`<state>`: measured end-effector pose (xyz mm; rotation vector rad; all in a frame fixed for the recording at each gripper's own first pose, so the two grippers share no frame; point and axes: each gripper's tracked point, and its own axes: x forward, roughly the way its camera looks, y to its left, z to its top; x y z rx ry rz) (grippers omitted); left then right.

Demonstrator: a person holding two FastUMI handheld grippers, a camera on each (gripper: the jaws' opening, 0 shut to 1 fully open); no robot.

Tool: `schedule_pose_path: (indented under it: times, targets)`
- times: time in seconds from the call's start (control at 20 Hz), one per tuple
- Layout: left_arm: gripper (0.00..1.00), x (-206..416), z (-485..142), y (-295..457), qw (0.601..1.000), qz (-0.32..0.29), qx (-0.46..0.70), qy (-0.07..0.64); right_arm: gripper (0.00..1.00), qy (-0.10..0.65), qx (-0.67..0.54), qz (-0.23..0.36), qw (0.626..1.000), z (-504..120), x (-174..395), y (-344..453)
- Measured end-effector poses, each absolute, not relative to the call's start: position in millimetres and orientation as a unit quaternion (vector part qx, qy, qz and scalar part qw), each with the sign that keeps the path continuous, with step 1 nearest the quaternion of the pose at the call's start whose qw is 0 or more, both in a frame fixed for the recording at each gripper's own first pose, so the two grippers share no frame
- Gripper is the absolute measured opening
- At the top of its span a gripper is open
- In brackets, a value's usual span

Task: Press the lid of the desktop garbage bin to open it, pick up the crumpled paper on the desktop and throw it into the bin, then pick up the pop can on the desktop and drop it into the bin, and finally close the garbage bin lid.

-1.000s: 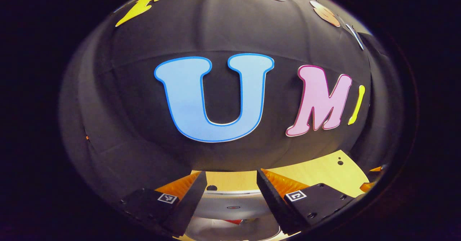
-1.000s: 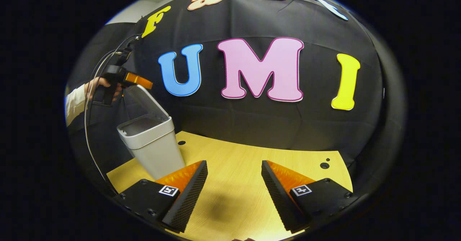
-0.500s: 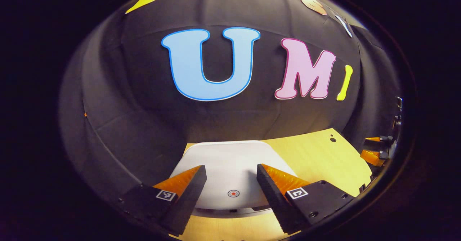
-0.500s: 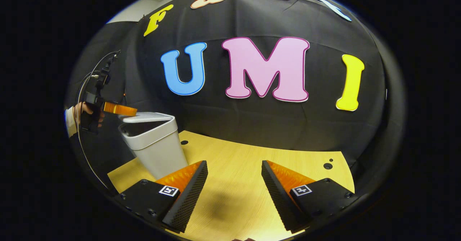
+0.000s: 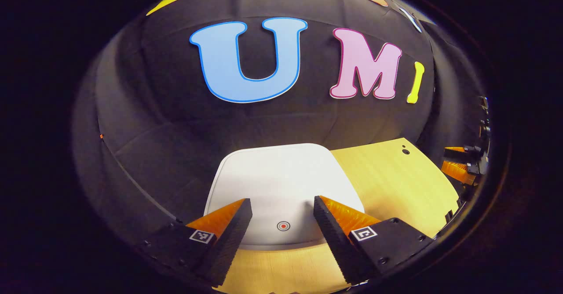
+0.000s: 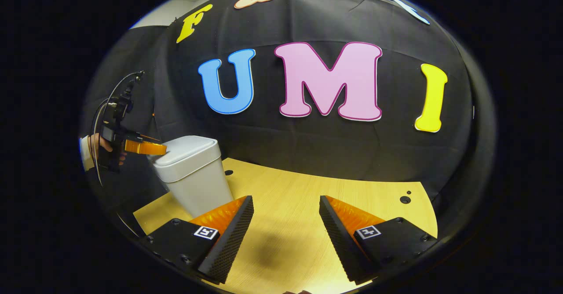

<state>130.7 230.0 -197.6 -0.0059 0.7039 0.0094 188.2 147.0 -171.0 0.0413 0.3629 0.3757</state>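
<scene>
The bin (image 6: 193, 175) was seen at the left of the table (image 6: 308, 206), its lid (image 5: 281, 184) lying flat and shut. The left gripper (image 5: 281, 206) was held wide open just over the lid's near edge, with the red dot (image 5: 283, 226) between its fingers; contact could not be judged. The right gripper (image 6: 286, 201) was held wide open above bare table, well apart from the bin.

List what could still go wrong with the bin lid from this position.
1. The left gripper hangs open over the lid, fingers straddling the red dot; the lid looks down, but whether it latched is unclear.
2. Pressing hard near the front edge might tip or slide the bin on the table.
</scene>
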Motion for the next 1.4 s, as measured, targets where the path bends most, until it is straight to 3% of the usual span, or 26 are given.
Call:
schedule_pose_path:
  times: [0.3, 0.6, 0.85, 1.4]
  targets:
    - [0.99, 129, -205, 226, 0.935, 0.004, -0.006, 0.355, 0.97, 0.182, 0.023, 0.198, 0.963, -174, 183, 156]
    - [0.96, 131, -191, 229, 0.949, 0.032, 0.014, 0.312, 0.97, 0.173, 0.017, 0.204, 0.963, -160, 179, 159]
    - [0.93, 128, -163, 200, 0.964, 0.043, 0.007, 0.261, 0.97, 0.150, 0.019, 0.192, 0.970, -134, 170, 159]
    - [0.93, 77, -82, 102, 0.992, -0.011, 0.018, 0.124, 0.97, 0.078, -0.002, 0.125, 0.989, -60, 130, 164]
